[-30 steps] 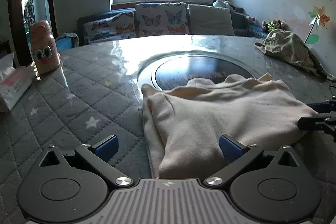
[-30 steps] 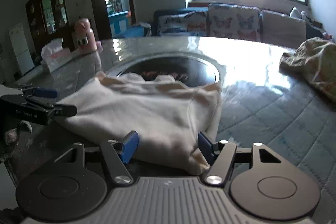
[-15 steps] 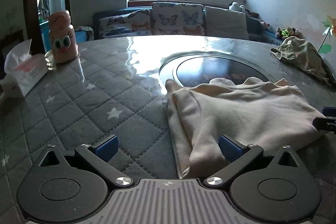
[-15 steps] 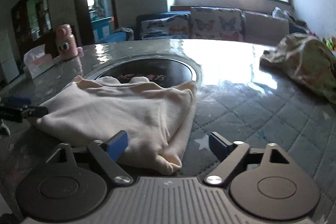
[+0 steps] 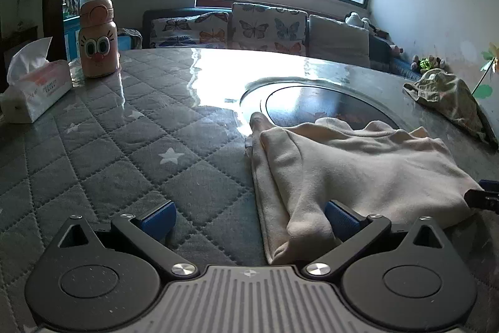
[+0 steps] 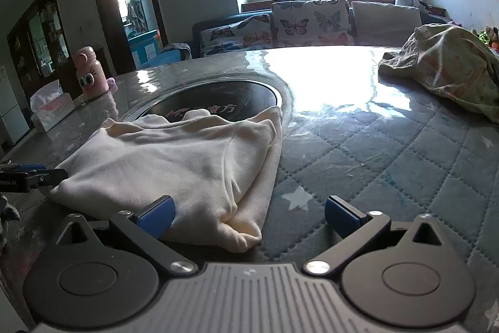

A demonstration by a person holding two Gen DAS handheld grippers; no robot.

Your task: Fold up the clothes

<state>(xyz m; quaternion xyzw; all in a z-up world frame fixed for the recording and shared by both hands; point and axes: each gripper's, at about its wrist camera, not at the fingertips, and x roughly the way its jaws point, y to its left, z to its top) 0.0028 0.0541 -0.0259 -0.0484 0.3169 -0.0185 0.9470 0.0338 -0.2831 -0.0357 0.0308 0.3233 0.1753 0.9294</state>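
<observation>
Quilted table (image 5: 131, 164), cream garment (image 6: 174, 164) released since earlier, right jaws opening, left jaws apart.

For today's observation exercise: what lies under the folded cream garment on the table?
The folded cream garment rests on the grey quilted table cover, its far edge overlapping the dark round inset. Anything between its layers is hidden.

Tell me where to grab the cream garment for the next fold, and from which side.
Take the cream garment by its two near corners, one per tongs, coming in low from the near table edge. The thick folded layers end there, and both tongs, left and right, already straddle those corners with jaws apart; the right tongs' jaws are opening.
</observation>
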